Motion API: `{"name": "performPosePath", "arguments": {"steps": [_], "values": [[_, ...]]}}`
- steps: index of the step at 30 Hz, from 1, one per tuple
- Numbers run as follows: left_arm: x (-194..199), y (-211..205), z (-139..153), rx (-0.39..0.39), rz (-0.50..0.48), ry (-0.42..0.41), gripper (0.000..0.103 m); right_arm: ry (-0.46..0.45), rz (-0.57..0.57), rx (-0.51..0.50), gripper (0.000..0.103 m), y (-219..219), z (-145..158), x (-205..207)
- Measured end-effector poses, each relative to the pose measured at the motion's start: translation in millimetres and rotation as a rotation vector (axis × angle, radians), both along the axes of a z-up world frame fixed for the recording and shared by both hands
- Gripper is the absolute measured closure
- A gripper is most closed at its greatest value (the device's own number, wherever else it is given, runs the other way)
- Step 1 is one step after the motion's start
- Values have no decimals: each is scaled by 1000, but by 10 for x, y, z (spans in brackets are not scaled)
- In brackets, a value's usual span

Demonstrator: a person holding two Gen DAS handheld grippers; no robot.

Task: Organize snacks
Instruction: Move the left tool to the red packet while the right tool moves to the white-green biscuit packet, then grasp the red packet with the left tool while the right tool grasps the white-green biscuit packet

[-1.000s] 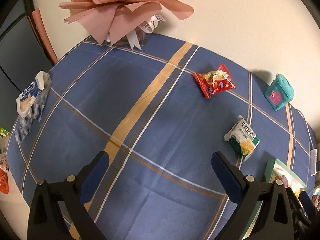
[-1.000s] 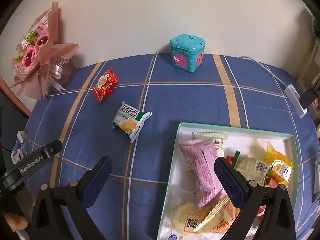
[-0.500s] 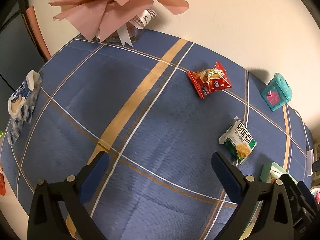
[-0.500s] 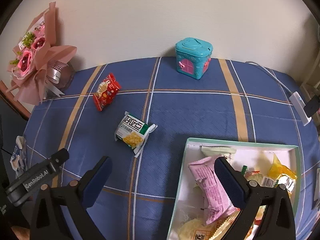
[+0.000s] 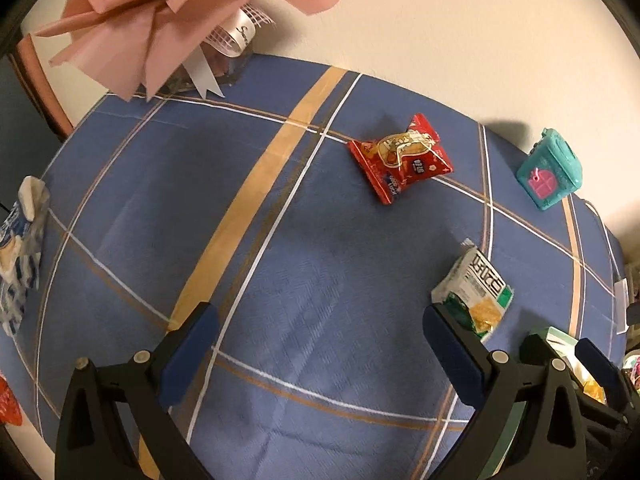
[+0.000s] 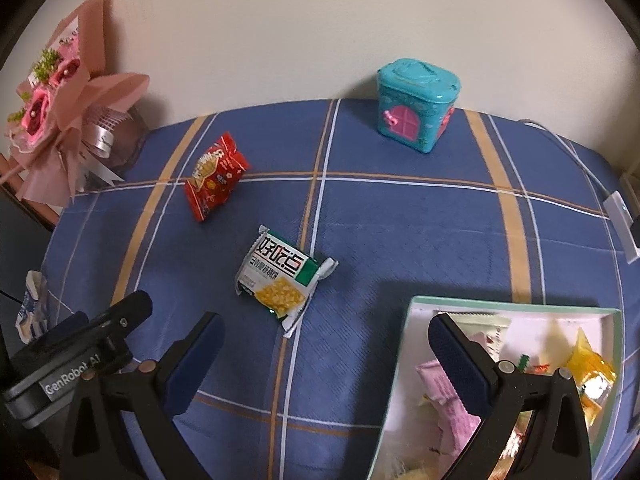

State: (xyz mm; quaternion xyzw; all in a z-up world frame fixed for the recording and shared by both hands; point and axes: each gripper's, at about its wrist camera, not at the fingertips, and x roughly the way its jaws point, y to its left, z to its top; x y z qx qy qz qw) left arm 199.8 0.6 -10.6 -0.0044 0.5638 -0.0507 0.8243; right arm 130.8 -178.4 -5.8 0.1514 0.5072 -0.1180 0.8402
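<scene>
Right wrist view: nearer the green packet (image 6: pixel 285 280) than a second ago, box (image 6: pixel 412 364) sliding aside; both grippers (image 6: pixel 322 354) (image 5: pixel 318 340) wide open, empty — next pickup likely.

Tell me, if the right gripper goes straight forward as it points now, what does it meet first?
Probably the white and green snack packet: it lies on the blue tablecloth just ahead of the right gripper, a little left of centre between the open jaws. Depth is unclear, so the gripper might touch bare cloth first.
</scene>
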Motion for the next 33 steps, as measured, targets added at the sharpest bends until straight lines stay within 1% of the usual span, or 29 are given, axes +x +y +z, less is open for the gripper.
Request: {"name": "performPosePath", "arguments": {"steps": [8,11,14,17,21,28,31,33], "values": [[375,34,-50,-2,-33,23,1,34,17,3,0,25,-159,324],[504,14,-33,29,-50,6,1,53,23,-3,0,45,-236,442],[620,-40,-38,47,-91,1,1,74,33,-1,0,63,-326,557],[698,-110,-60,60,-133,-6,1,97,47,-19,0,95,-412,661],[780,-154,-92,43,-150,-4,1,121,67,-18,0,123,-528,769],[941,-239,-103,36,-183,-7,1,161,131,-17,0,161,-699,879],[998,-281,-131,39,-194,0,1,178,156,-29,0,164,-747,904],[1022,-315,-145,37,-204,3,1,179,152,-42,0,142,-761,932]]}}
